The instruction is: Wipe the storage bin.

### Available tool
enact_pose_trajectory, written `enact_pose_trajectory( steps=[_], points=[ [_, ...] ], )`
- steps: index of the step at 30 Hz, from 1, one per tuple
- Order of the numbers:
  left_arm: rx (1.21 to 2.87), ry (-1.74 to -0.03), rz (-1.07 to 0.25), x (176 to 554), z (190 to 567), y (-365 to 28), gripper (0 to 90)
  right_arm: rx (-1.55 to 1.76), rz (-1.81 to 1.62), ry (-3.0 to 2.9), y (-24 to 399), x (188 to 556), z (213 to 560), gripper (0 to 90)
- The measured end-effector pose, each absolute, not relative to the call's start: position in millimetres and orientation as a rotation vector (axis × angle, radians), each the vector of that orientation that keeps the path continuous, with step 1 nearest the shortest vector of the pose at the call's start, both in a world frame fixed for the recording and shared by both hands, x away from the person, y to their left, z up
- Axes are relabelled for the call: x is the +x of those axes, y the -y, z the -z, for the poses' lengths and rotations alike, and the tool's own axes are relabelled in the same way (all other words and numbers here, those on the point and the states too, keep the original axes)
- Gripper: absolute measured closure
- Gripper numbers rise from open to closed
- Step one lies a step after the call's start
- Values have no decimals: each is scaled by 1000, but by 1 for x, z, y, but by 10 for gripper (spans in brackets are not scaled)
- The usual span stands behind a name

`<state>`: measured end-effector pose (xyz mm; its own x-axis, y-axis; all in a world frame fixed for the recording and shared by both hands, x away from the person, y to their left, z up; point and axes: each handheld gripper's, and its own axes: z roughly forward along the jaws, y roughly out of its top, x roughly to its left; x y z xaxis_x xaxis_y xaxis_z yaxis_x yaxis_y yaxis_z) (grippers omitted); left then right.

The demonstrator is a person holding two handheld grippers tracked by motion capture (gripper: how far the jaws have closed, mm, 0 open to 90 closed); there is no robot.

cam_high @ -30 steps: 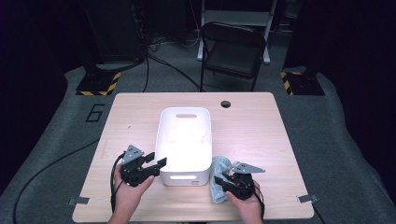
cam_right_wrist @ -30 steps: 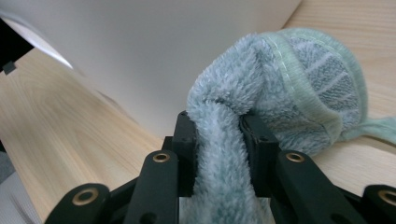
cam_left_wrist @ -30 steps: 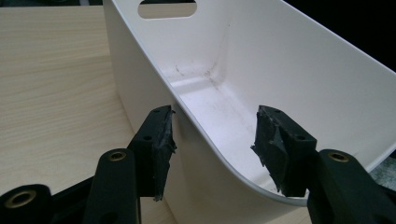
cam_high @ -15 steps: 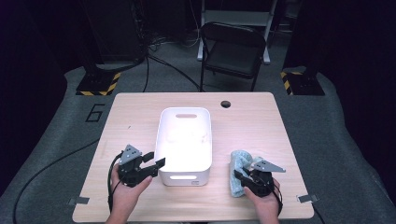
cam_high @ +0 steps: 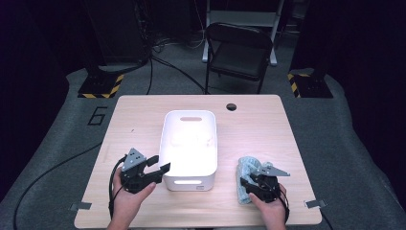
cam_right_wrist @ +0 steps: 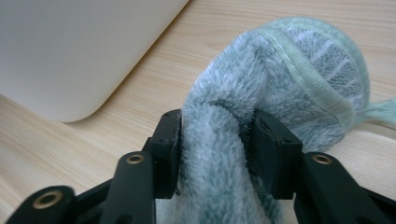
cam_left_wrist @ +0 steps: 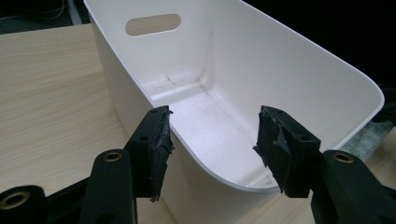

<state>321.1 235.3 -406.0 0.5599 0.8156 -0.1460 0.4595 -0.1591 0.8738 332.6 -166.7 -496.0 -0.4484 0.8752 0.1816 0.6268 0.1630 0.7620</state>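
A white plastic bin (cam_high: 189, 183) stands empty in the middle of the wooden table (cam_high: 253, 124). My left gripper (cam_high: 160, 164) is open at the bin's near left corner. In the left gripper view its jaws (cam_left_wrist: 212, 140) straddle the bin's rim (cam_left_wrist: 289, 60), one outside the wall and one over the inside, touching nothing. A fluffy pale blue-green towel (cam_high: 246, 167) lies bunched on the table right of the bin. My right gripper (cam_high: 247, 186) is at its near end; the jaws (cam_right_wrist: 215, 140) have just been opening, and a fold of the towel (cam_right_wrist: 289, 74) still fills the gap between them.
The bin's wall (cam_right_wrist: 70, 46) is close to the left of the towel. A cable hole (cam_high: 231, 106) sits near the table's far edge. A black chair (cam_high: 239, 52) stands beyond the table. Bare wood stretches left and right of the bin.
My right gripper has carried the towel to the right, away from the bin's front corner, and its jaws have spread. The left gripper has stayed at the bin.
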Motion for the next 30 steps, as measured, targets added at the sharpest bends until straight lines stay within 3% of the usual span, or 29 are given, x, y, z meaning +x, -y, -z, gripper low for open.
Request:
enact_pose_trajectory(
  steps=[9,20,30],
  points=[
    [1807,-1082,-441,322,407,-239,453,1393,-1226,-2061,156,324,481,397],
    [1788,-1100,-440,324,407,-244,466,1225,-1295,-2131,128,311,471,395],
    [1733,-1155,-465,324,403,-266,452,1210,-1341,-2144,128,310,471,391]
  ],
)
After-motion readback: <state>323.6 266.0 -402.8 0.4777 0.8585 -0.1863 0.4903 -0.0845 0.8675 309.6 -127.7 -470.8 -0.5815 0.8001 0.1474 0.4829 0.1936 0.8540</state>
